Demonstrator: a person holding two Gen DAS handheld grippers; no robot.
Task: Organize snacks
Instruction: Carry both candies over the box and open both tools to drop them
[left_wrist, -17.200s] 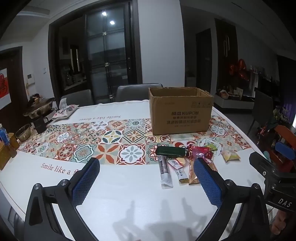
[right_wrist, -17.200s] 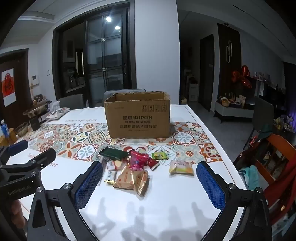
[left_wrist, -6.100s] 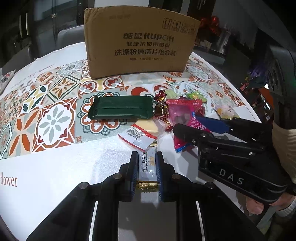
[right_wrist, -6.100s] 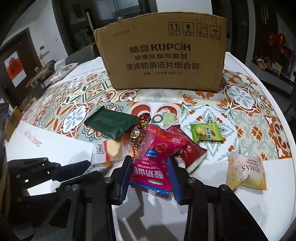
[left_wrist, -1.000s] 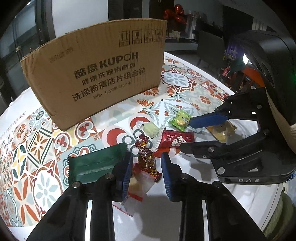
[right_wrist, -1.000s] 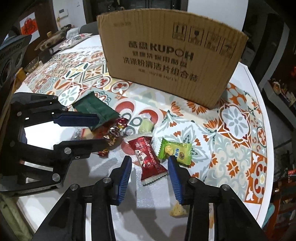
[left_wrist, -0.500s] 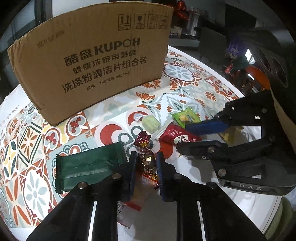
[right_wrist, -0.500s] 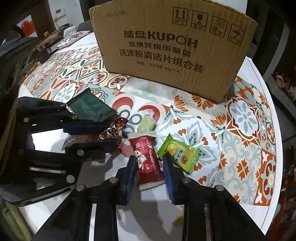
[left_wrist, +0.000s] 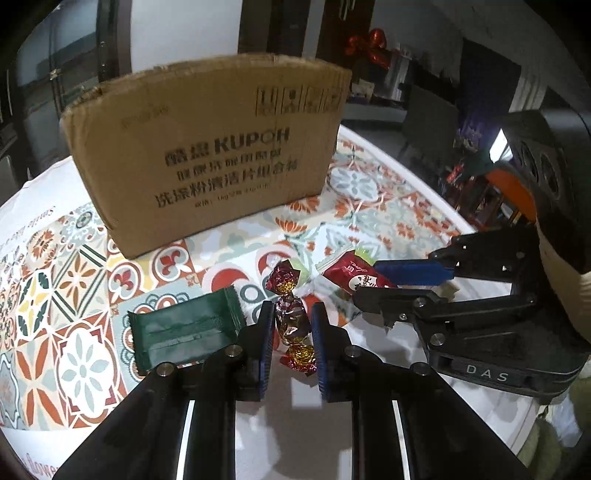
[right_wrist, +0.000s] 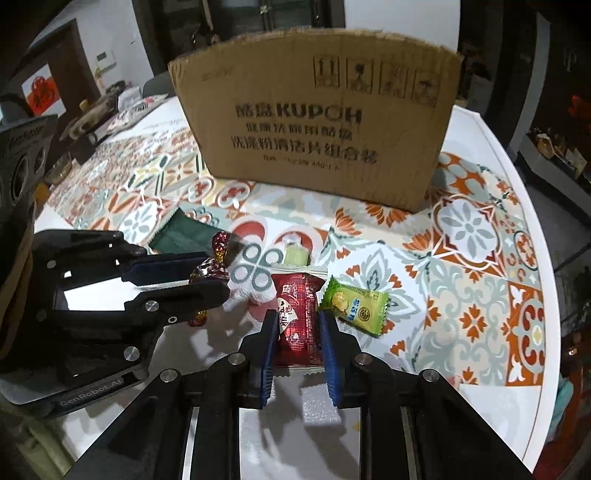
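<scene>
A: What has the left gripper (left_wrist: 291, 328) got?

B: Its blue pads are pinching a string of foil-wrapped candies (left_wrist: 291, 321); the jaws have just been closing on it; one candy sticks out ahead at 12 o'clock and another hangs behind the pads towards 6; whether it is clear of the table I cannot tell.

A: And the right gripper (right_wrist: 297, 325)?

B: Pinched on a red snack packet (right_wrist: 297, 314), gripped by its near half; those jaws have just been closing too; the far end of the packet points to 12 o'clock, towards the box.

A: Where is the box?

B: The cardboard box (left_wrist: 207, 155) stands upright at 12 o'clock in both views, on the patterned tablecloth (left_wrist: 74, 273), beyond all the snacks.

A: What else lies loose?

B: In the left view a dark green packet (left_wrist: 184, 328) lies flat at 9 o'clock, just beside the left finger; in the right view a light green candy packet (right_wrist: 354, 306) lies at 2 o'clock, just beside the red packet's far end; a small pale green sweet (right_wrist: 295, 254) sits at 12 o'clock, between the red packet and the box.

A: How do the two grippers stand to each other?

B: Side by side, near but apart; each shows in the other's view, the right one at 3 o'clock, the left one at 9.
</scene>
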